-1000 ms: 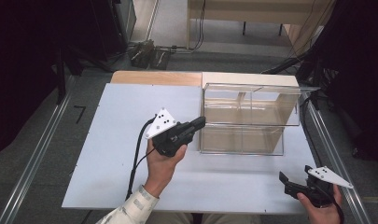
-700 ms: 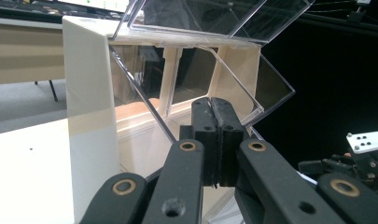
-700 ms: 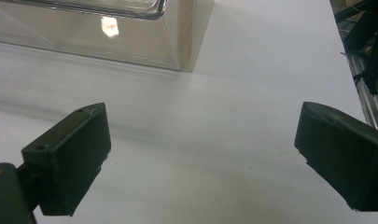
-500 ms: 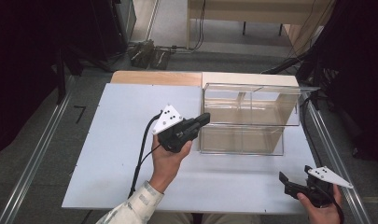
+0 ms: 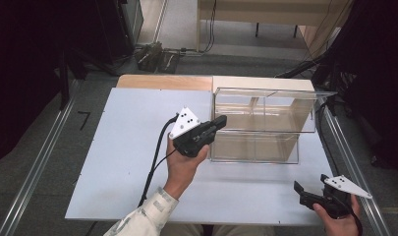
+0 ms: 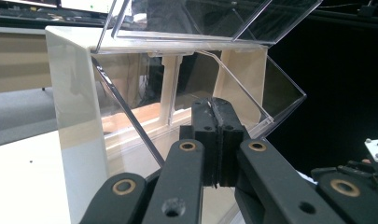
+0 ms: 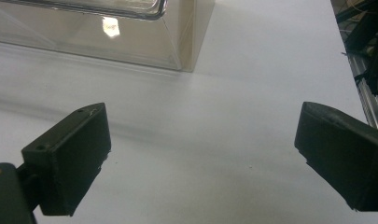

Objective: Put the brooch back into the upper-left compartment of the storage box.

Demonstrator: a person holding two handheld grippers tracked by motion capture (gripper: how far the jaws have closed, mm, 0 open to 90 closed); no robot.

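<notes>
Clear plastic box standing toward the far right of the white tabletop, long axis running left to right across the table, a flap-like clear panel tilted out from its front. Left gripper held up in the person's left hand, pointing right and slightly away, tip right at the box's left front corner. Jaws pressed together with nothing visibly between them; in the left gripper view the closed tips sit just before the slanted panel's lower edge, touching or only close impossible to tell. Right gripper low at the near right corner of the tabletop, well apart from the box, jaws spread wide and empty; from the right gripper view the box's near corner lies ahead and to the left over bare tabletop. Left hand clearly the nearer one, so probably a nudge or a lift of the panel from the left end.
</notes>
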